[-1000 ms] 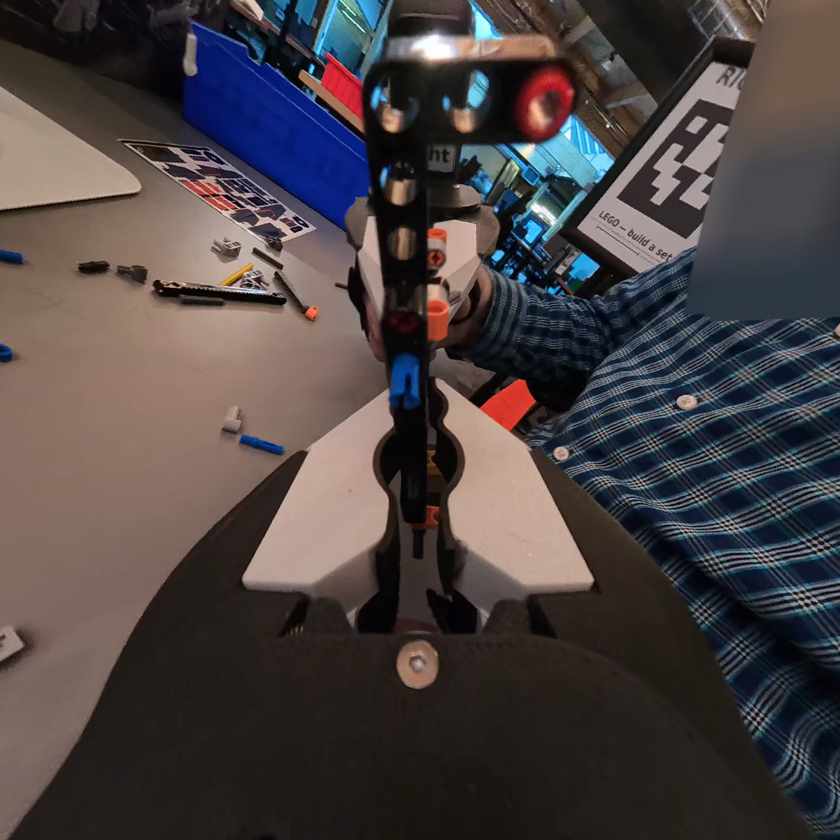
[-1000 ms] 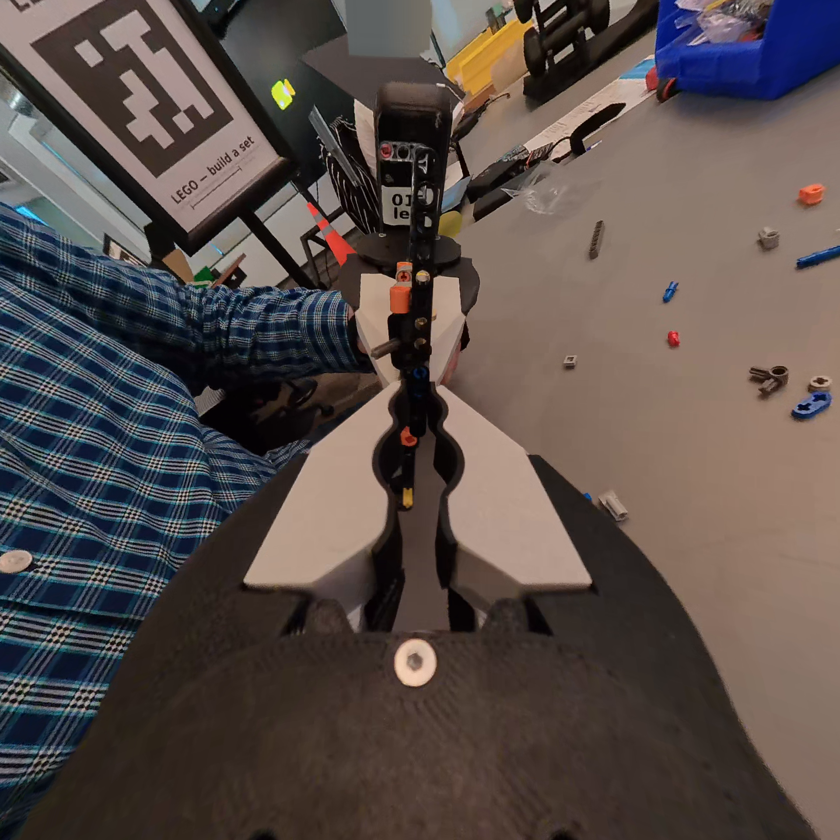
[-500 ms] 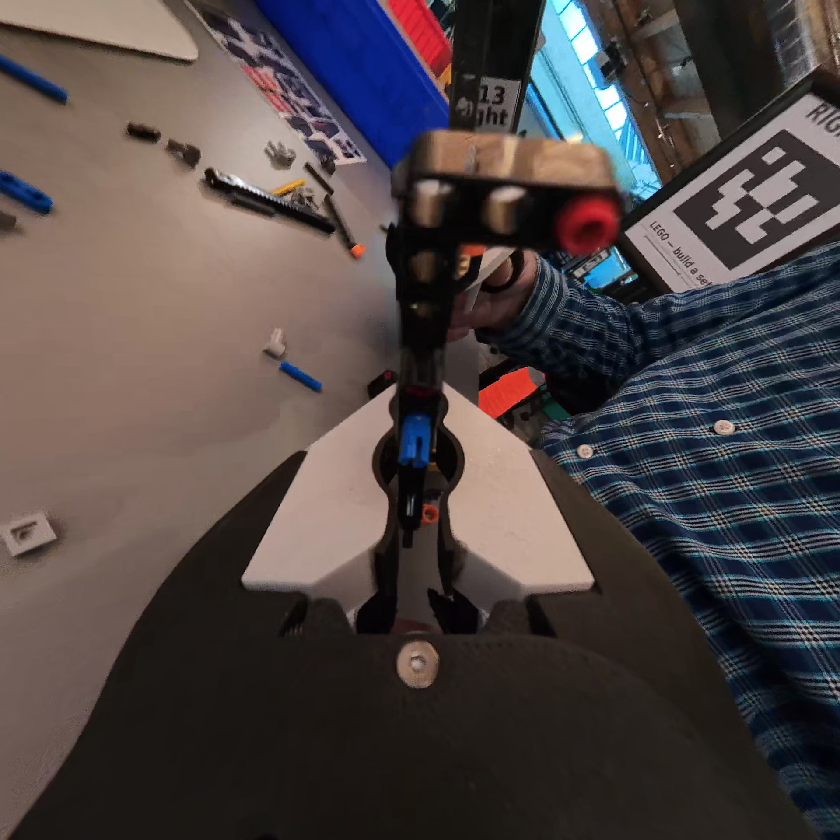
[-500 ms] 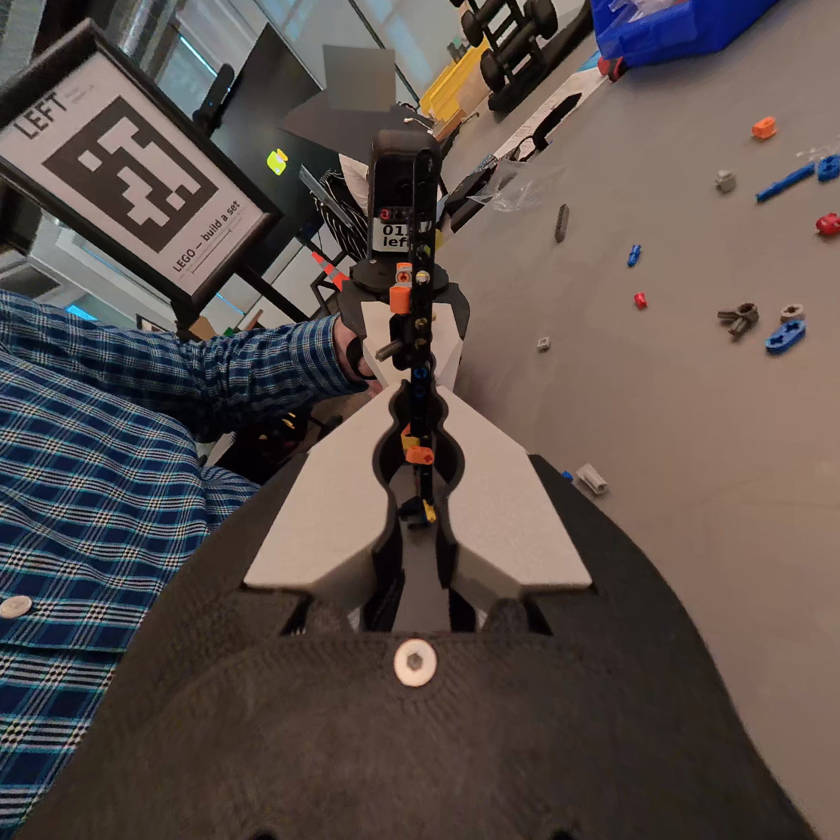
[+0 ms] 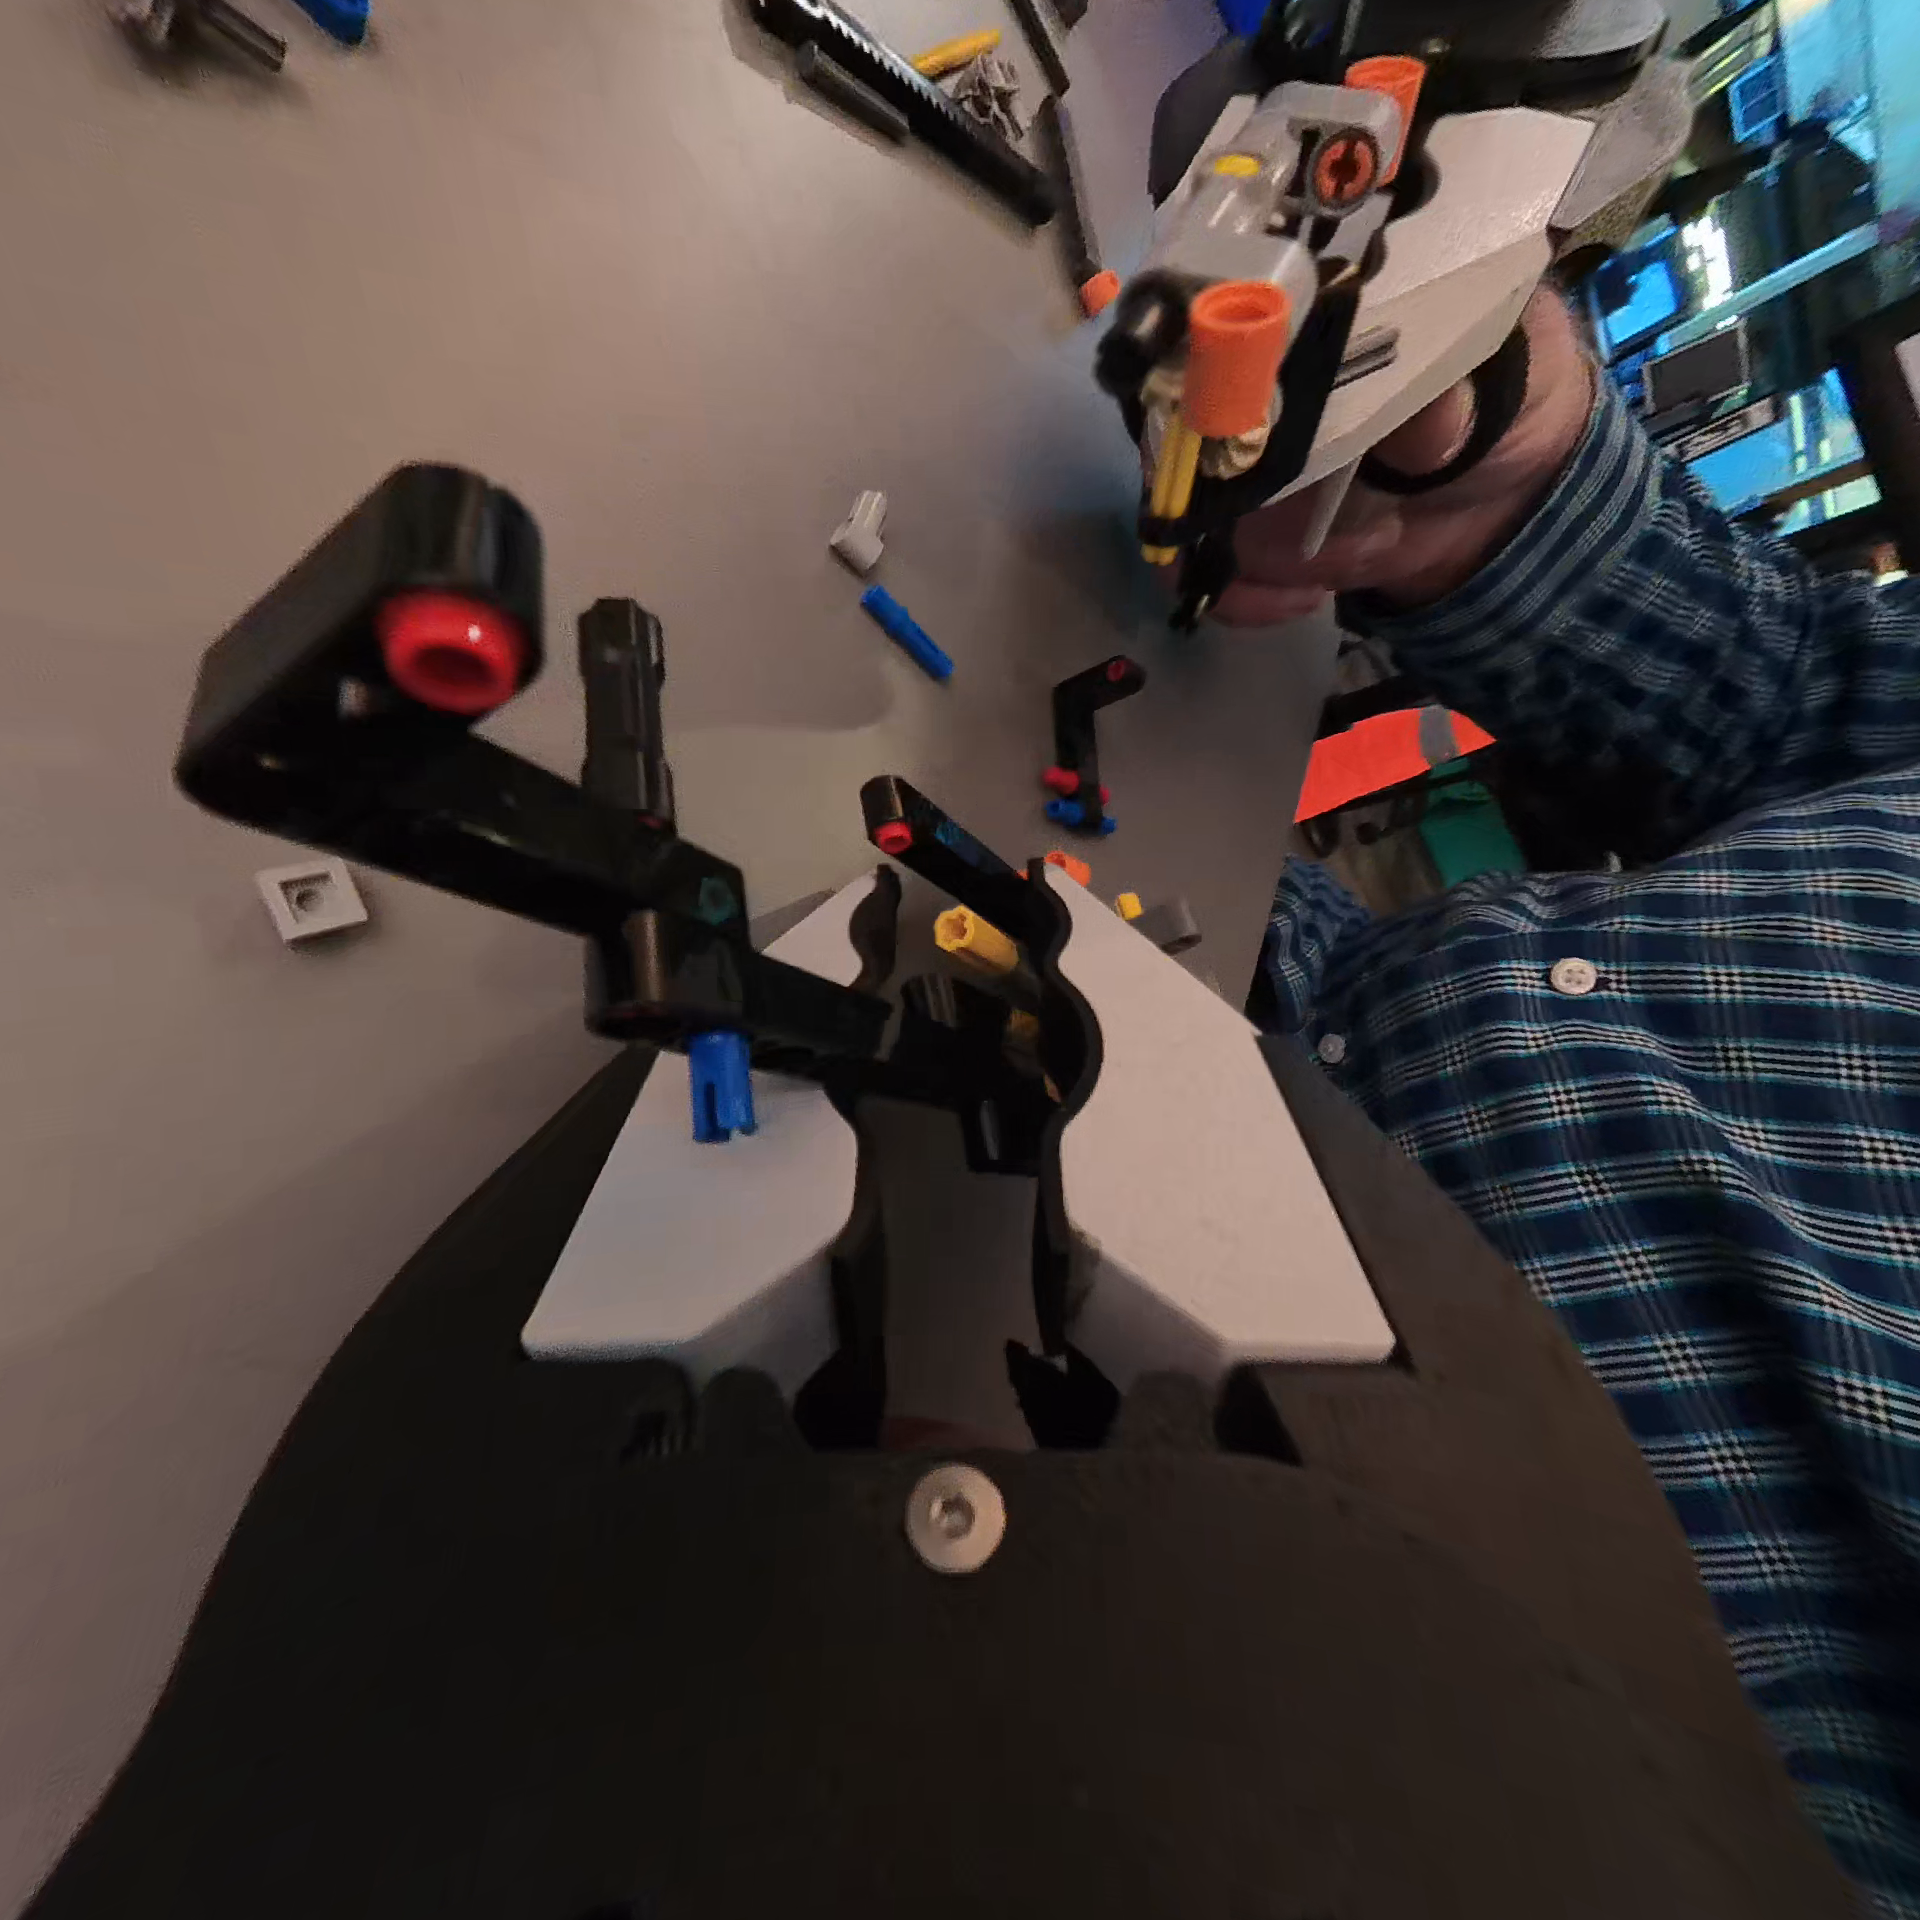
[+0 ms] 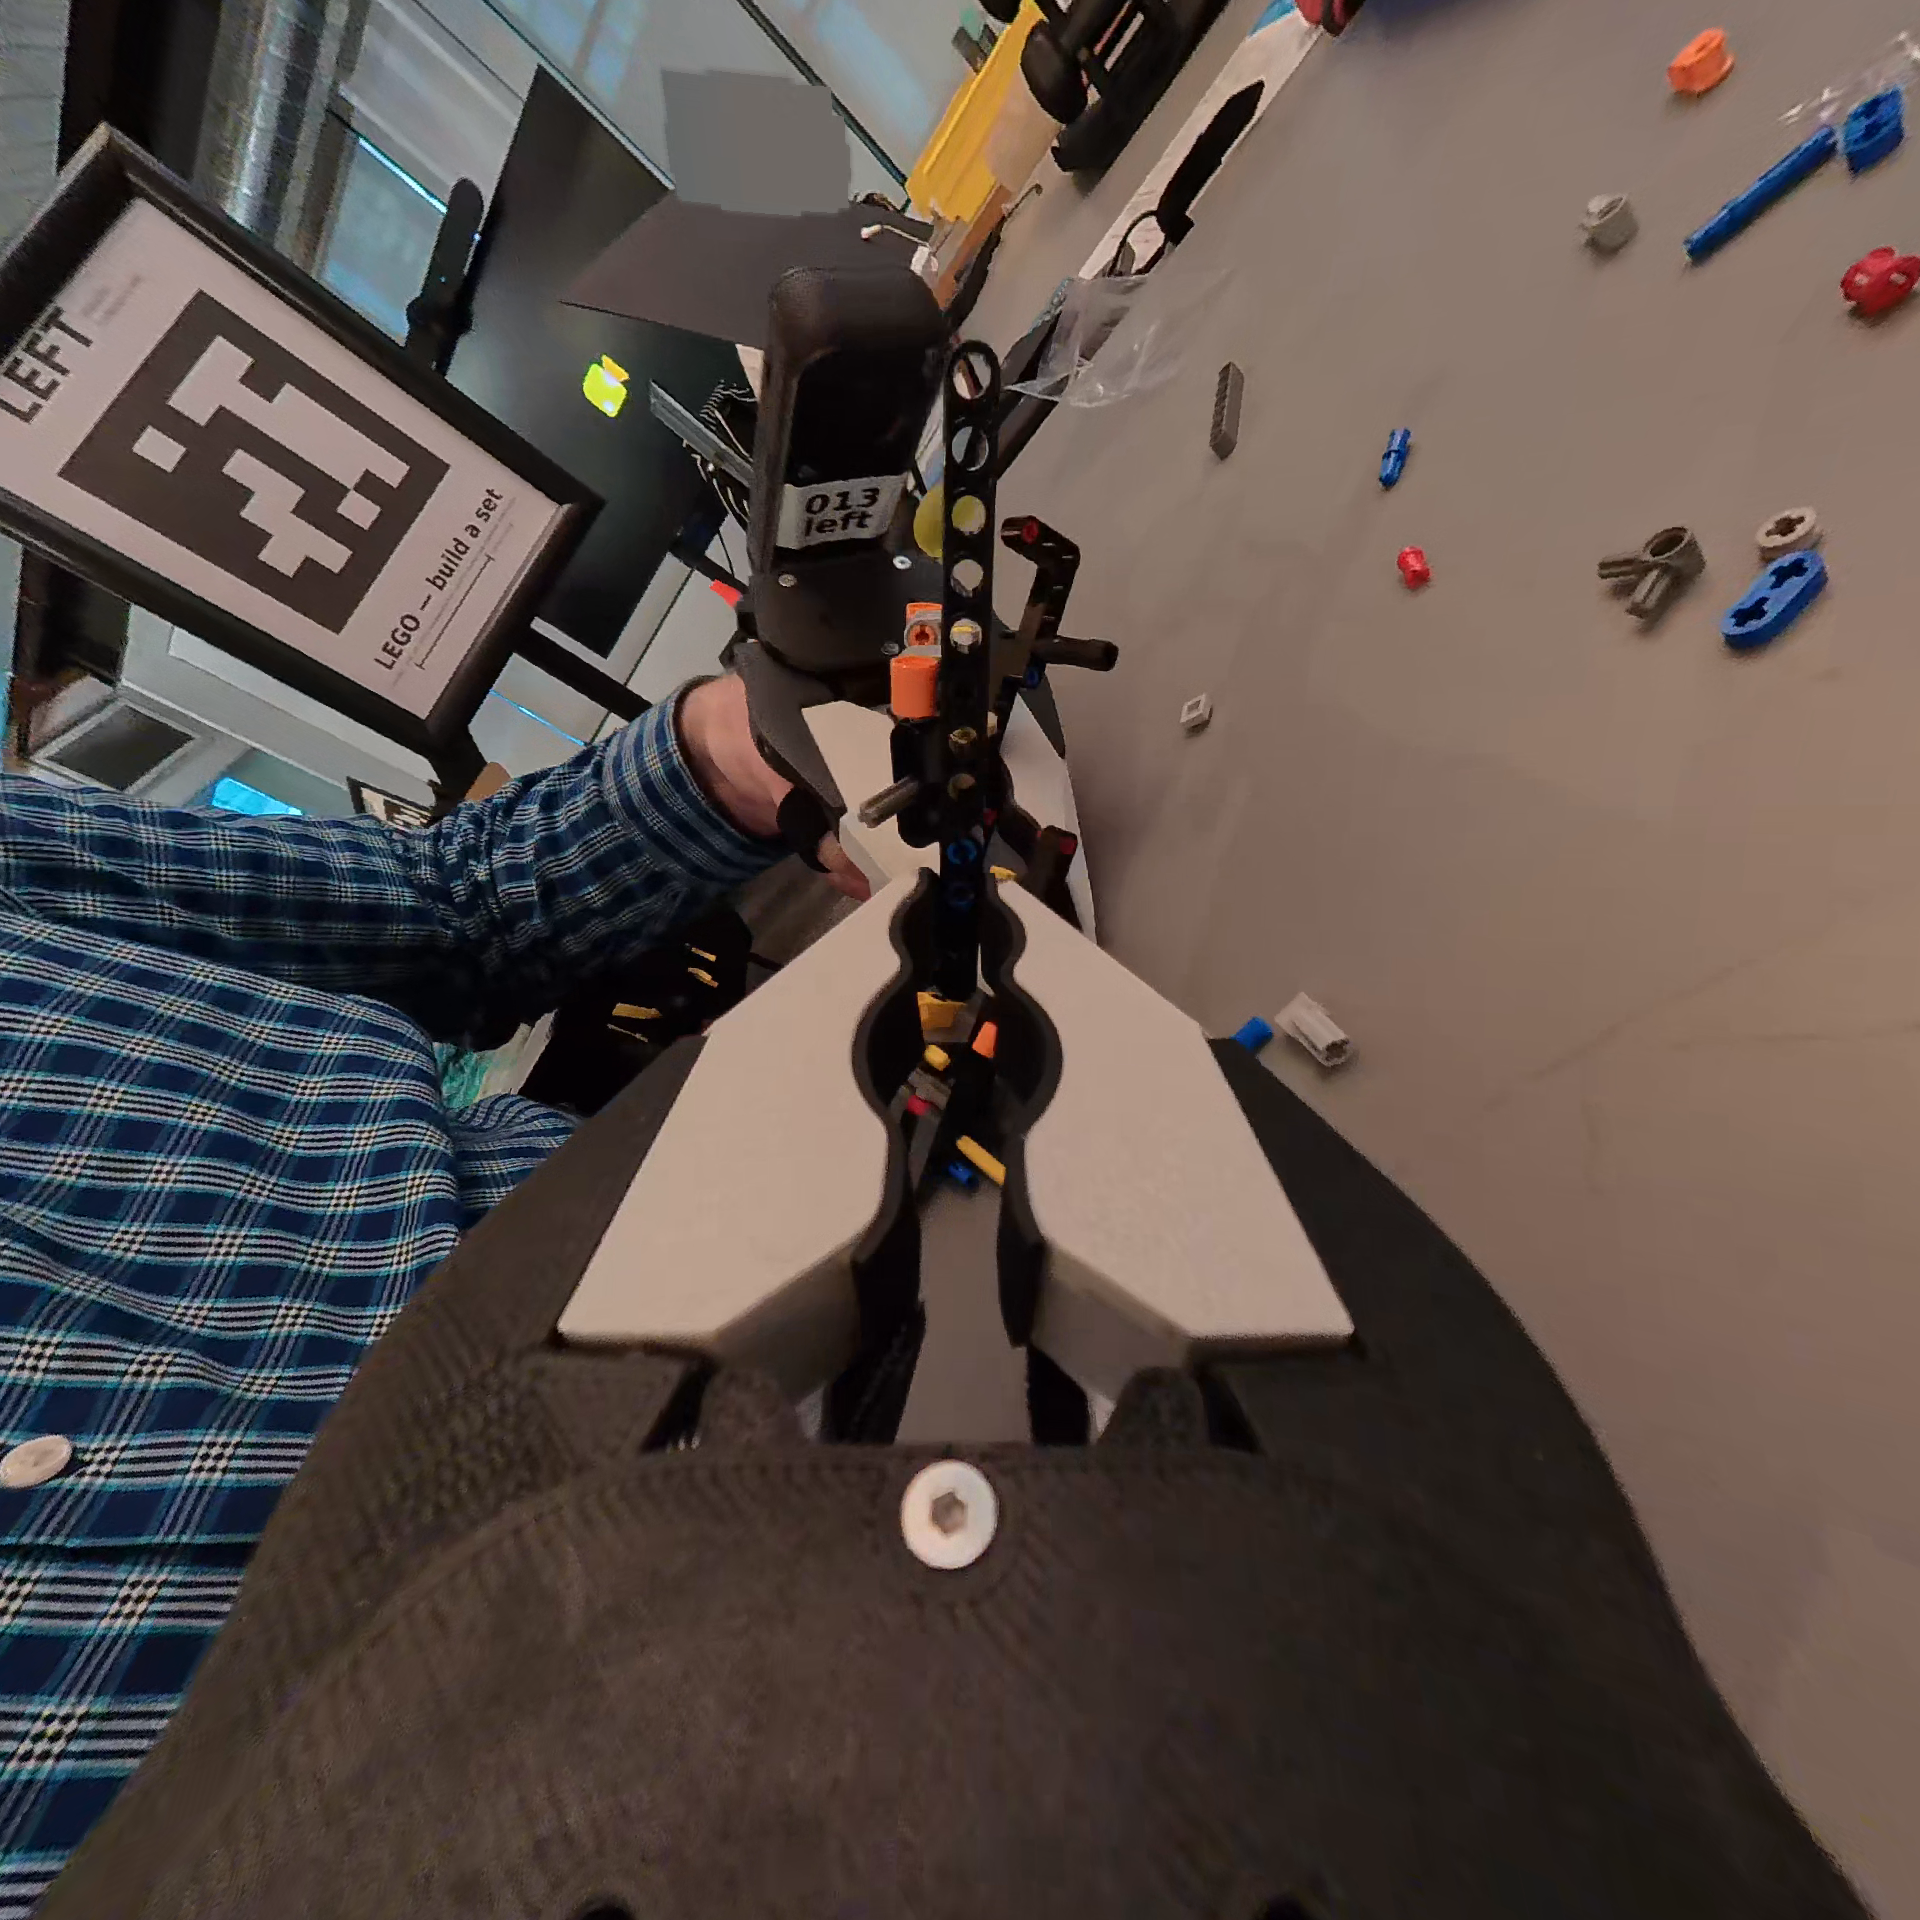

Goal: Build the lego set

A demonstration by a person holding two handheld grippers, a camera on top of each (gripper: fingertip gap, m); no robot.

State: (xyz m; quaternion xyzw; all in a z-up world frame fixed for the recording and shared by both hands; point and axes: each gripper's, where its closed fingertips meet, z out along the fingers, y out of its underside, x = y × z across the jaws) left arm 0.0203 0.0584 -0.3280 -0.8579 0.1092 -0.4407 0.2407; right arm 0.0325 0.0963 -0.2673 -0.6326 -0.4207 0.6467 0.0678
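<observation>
In the left wrist view my left gripper [image 5: 961, 896] is shut on a black L-shaped beam assembly [image 5: 499, 821] that sticks out to the left, with a red pin [image 5: 449, 652] at its end and a blue pin [image 5: 719, 1086] below. My right gripper [image 5: 1262, 520] is apart from it at the upper right, holding a grey and orange assembly [image 5: 1257, 239]. In the right wrist view my right gripper [image 6: 956, 896] is shut on that assembly's long black beam [image 6: 966, 540], which stands upright. The left gripper's black housing [image 6: 842, 468] is just behind it.
The grey table [image 5: 312, 416] carries loose parts: a blue pin [image 5: 906, 632], a small black L-beam [image 5: 1081, 727], a grey tile [image 5: 310, 902], a black toothed rack [image 5: 914, 104]. Blue plates [image 6: 1771, 608], a grey connector [image 6: 1652, 566] and a red piece [image 6: 1411, 566] lie to the right. The left gripper's tips are roughly 7 cm from the right gripper's.
My left gripper has tipped down toward the table, so its L-beam assembly now leans out to the left instead of standing in line with the right gripper. Both grippers keep their holds.
</observation>
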